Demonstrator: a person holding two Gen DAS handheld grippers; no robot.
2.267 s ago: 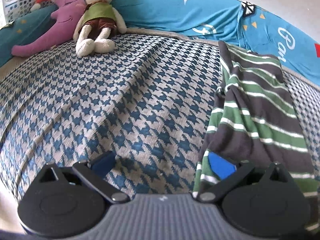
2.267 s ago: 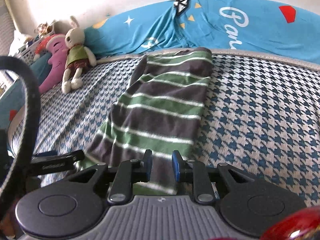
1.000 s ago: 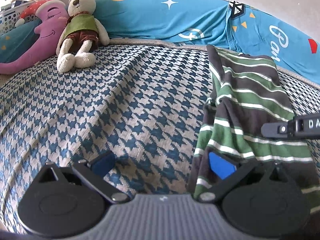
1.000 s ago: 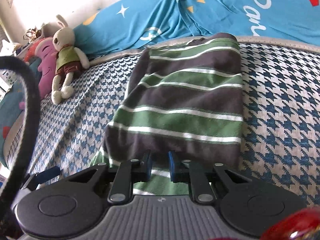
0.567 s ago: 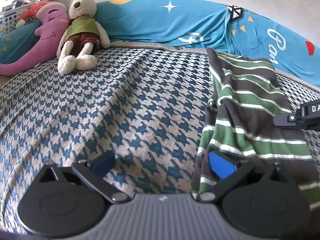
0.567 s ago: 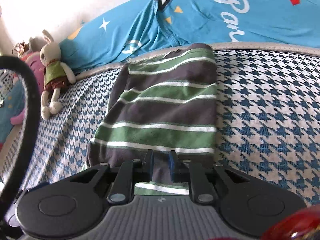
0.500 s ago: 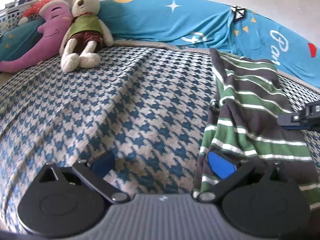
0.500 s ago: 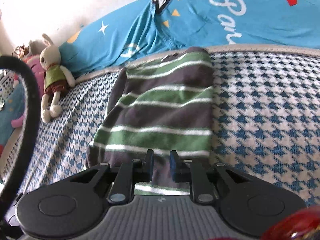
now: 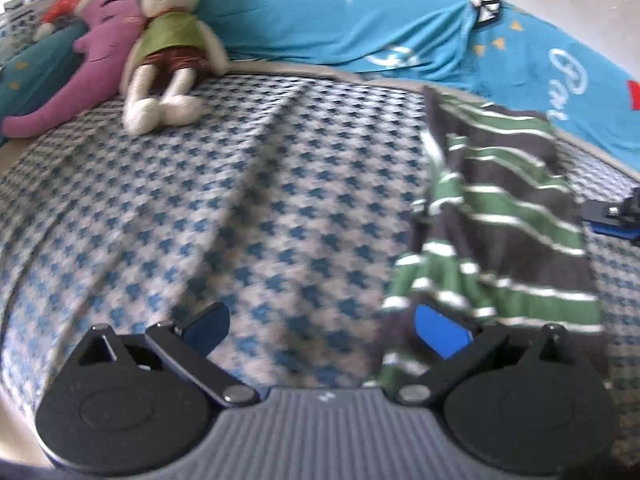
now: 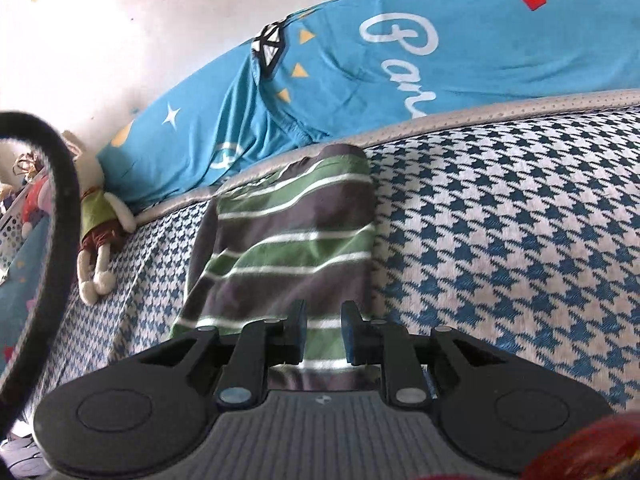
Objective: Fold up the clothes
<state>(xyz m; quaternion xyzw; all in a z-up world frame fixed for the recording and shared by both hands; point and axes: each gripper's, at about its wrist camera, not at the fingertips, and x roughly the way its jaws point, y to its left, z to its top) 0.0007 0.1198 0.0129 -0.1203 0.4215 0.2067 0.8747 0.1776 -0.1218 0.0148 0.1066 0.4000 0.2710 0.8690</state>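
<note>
Now folded lengthwise: grey-and-green striped knit garment (image 10: 288, 248) on the blue houndstooth bed cover (image 10: 500, 240), running toward twelve o'clock. Left gripper (image 9: 324, 324) jaws wide apart, empty. Right gripper (image 10: 323, 332) jaws slightly parted, opening over the near hem. Risk: snagged cloth undoing the fold.

Soft daylight fills both fisheye views, with the pale wall (image 10: 120, 40) washed out to near white. Motion blur smears the left wrist view, softening the houndstooth bed cover (image 9: 240, 200) and the striped garment (image 9: 500, 208). The right wrist view stays sharper. Straight lines bow at the edges, and corners vignette dark.
</note>
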